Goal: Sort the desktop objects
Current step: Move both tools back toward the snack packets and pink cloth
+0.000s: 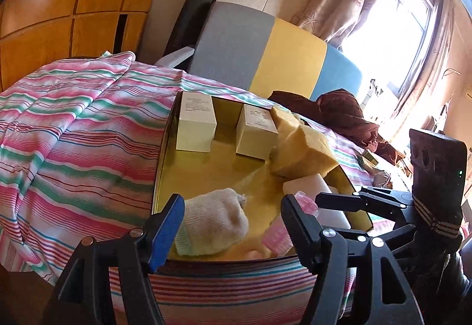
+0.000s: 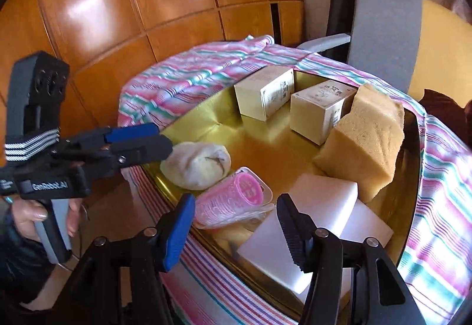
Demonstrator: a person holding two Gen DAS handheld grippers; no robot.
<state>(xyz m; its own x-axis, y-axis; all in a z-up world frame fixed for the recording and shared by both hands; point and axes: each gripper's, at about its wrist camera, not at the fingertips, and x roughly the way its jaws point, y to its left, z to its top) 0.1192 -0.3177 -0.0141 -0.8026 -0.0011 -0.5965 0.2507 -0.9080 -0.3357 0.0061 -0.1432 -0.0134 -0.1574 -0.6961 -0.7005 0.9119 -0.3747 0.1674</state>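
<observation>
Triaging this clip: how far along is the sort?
Done: nothing visibly sorted. The sock ball, pink roller, sponges, white blocks and two boxes all sit mixed on the gold tray.
In hand: nothing. The left gripper and right gripper are open and empty.
Left: everything.

Striped cloth [image 1: 73,130] in pink, green and white drapes the table. Behind it: chair back [image 1: 265,56] banded grey, yellow, blue. Left of chair, wooden cabinet panels [image 2: 132,0]; right, curtained window [image 1: 392,30]. Brown garment [image 1: 345,115] heaped beside chair.
</observation>
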